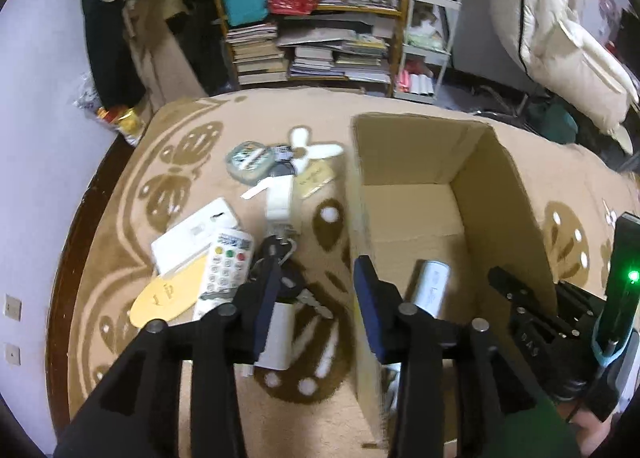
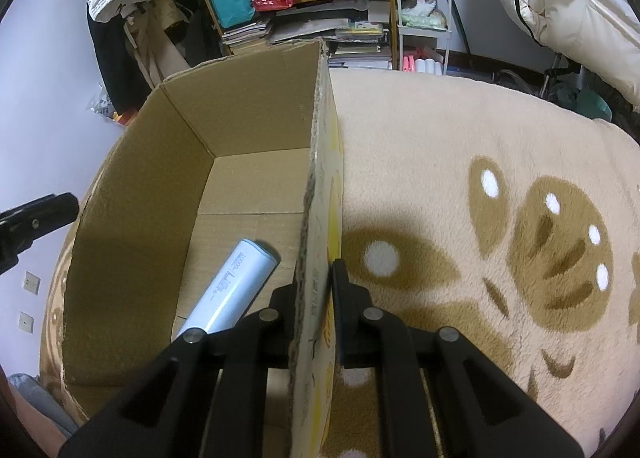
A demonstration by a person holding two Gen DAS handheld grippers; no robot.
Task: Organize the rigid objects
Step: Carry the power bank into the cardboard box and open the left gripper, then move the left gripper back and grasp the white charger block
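An open cardboard box (image 1: pixel 500 194) stands on a beige blanket with brown butterflies (image 1: pixel 132 186). Inside it lies a pale blue cylinder (image 1: pixel 432 290), also seen in the right wrist view (image 2: pixel 232 290). My left gripper (image 1: pixel 318 264) is open over the box's left wall, above a bunch of keys (image 1: pixel 294 286) and a white block (image 1: pixel 276 334). Left of it lie a white remote (image 1: pixel 224 266), a white card (image 1: pixel 192 232), a yellow insole-shaped piece (image 1: pixel 164 296), a white strap (image 1: pixel 278 198) and a round tin (image 1: pixel 250 160). My right gripper (image 2: pixel 316 278) is shut on the box's right wall (image 2: pixel 320 194).
A wooden shelf (image 1: pixel 404 18) packed with books, bags and bottles stands behind the blanket, with a white cart (image 1: pixel 436 46) beside it. A white duvet (image 1: pixel 560 38) hangs at the right. A pale wall (image 1: pixel 36 138) with sockets borders the left.
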